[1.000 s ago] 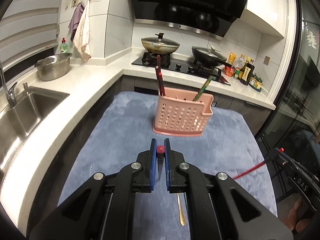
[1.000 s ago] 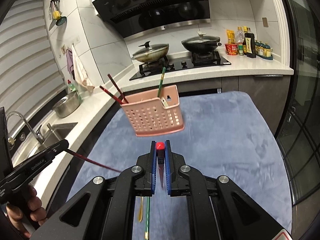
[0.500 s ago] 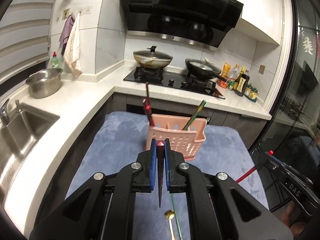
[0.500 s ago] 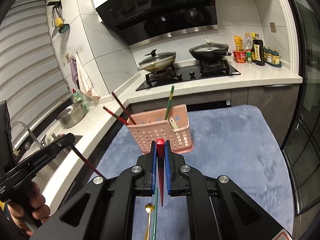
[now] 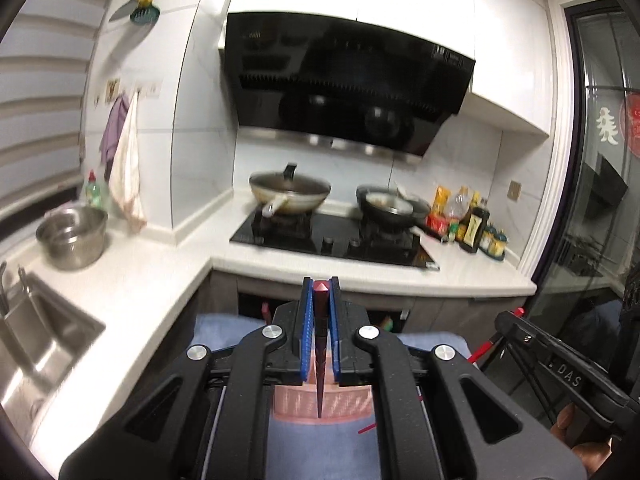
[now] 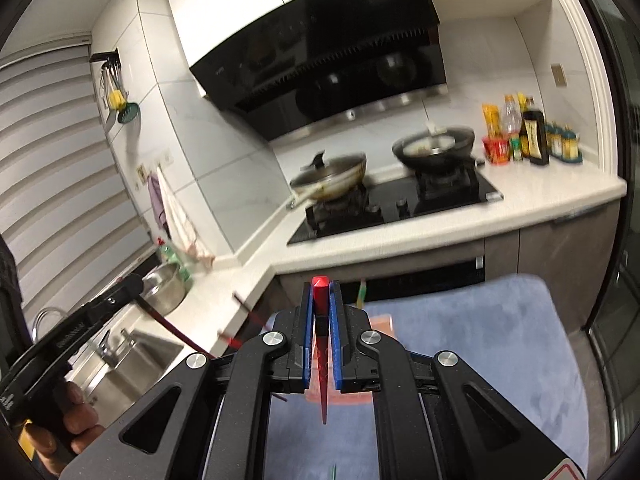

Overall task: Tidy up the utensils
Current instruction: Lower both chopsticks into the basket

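Two chopsticks held above the pink basket

Between the blue pads of the left gripper [image 5: 320, 320] a dark red chopstick [image 5: 319, 360] is clamped, the jaws being closed to a narrow gap on it. Its red butt is seen at the fingertips, and its long axis is laid along the fingers, with the point hung down toward the camera. The right gripper [image 6: 320, 320] is closed just as narrowly on a second chopstick [image 6: 321, 368], brighter red, held the same way.

Just below and ahead of both grippers, the pink basket [image 5: 320, 400] is found on the blue mat [image 6: 480, 340]. Much of it is hidden behind the fingers in each view, so which compartment lies under either tip cannot be told. The coming move is judged to turn on this: each stick's point must be swung down and forward over the basket's open top. Neither hand is plainly the nearer.

Other chopsticks [image 6: 248, 314] and a green utensil [image 6: 361, 294] are seen standing in the basket already. Farther off, the white counter [image 5: 160, 280], the sink [image 5: 40, 344] and the stove [image 5: 332, 236] with its two pans are seen
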{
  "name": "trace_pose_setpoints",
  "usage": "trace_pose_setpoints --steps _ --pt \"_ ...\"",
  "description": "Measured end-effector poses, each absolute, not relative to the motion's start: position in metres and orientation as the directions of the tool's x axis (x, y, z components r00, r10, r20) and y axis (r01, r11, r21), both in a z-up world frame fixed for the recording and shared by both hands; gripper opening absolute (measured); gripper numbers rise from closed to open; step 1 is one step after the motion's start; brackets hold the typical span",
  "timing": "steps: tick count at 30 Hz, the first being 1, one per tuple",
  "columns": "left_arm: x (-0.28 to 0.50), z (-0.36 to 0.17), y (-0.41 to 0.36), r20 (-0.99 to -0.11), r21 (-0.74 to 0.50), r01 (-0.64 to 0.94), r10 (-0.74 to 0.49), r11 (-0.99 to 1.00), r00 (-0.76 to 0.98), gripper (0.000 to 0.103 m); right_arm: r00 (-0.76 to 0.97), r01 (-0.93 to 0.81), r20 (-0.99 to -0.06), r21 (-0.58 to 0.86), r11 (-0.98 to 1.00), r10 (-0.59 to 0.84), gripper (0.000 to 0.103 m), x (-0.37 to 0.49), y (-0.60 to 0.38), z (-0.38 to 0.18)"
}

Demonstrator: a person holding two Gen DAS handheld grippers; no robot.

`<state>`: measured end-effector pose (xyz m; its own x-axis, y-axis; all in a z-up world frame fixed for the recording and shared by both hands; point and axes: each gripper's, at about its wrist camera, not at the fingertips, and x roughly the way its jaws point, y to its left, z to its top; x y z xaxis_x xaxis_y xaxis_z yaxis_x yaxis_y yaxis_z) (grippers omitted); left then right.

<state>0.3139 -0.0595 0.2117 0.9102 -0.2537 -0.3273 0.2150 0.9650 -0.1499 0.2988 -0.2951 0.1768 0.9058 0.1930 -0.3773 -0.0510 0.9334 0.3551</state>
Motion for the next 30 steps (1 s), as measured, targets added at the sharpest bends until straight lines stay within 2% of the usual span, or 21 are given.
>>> trace_pose_setpoints --steps 4,11,21,30 --pt "0.334 0.224 -0.067 -0.294 -0.131 0.212 -0.242 0.969 0.925 0.007 0.924 -0.055 -0.341 0.334 0.941 0.175 0.008 0.322 -0.292 0.195" --pt "0.366 0.214 -0.076 -0.283 -0.104 0.211 -0.232 0.972 0.93 0.007 0.937 -0.042 -0.315 0.33 0.943 0.152 0.008 0.361 -0.293 0.203" --pt "0.397 0.2 -0.076 -0.286 -0.098 0.189 -0.21 0.977 0.935 0.007 0.908 -0.032 -0.387 0.319 0.947 0.162 0.008 0.397 -0.286 0.168" --pt "0.416 0.171 -0.078 -0.351 -0.099 0.174 -0.198 0.98 0.915 0.007 0.878 -0.02 -0.451 0.295 0.955 0.158 0.008 0.411 -0.279 0.137"
